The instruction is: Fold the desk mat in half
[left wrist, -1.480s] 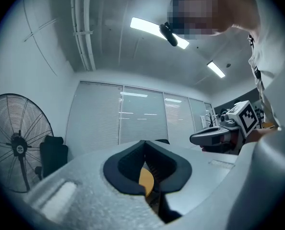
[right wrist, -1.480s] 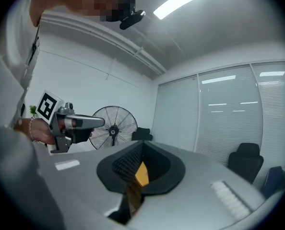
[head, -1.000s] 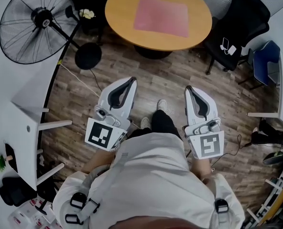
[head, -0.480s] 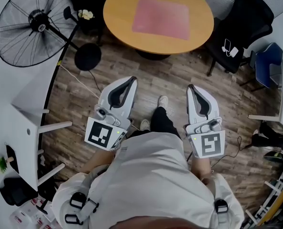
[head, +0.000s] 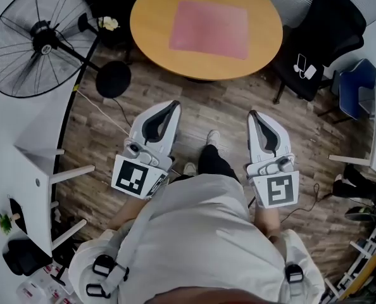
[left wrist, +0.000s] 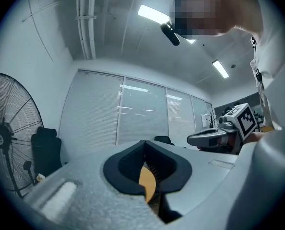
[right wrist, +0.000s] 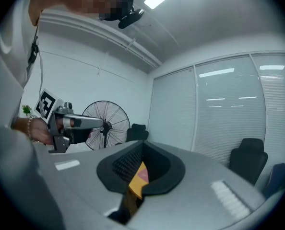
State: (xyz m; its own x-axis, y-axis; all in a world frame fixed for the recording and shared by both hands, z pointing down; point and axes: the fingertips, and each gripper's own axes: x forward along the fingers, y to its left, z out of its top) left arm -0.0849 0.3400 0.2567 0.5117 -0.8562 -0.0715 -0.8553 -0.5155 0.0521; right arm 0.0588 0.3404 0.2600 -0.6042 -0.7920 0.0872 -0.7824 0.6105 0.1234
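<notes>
Pink desk mat [head: 209, 29]: lies flat and unfolded on the round wooden worktop [head: 151, 43], well apart from both claws.
Left claw [head: 175, 105]: jaws pressed together with nothing in them, held above the plank floor [head: 213, 109].
Right claw [head: 251, 114]: jaws likewise together and empty, level with the left one.
Fan [head: 39, 43]: stands left of the worktop.
Black chair [head: 324, 33]: stands right of the worktop.

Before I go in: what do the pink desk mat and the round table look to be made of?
Desk mat: probably a soft leatherette or rubbery sheet. It is matte pink, lies flat and shows no glare.
Round table: wood or wood-look laminate. The top is a smooth, even honey-tan with a faint sheen, and no grain can be made out from the head view.
</notes>
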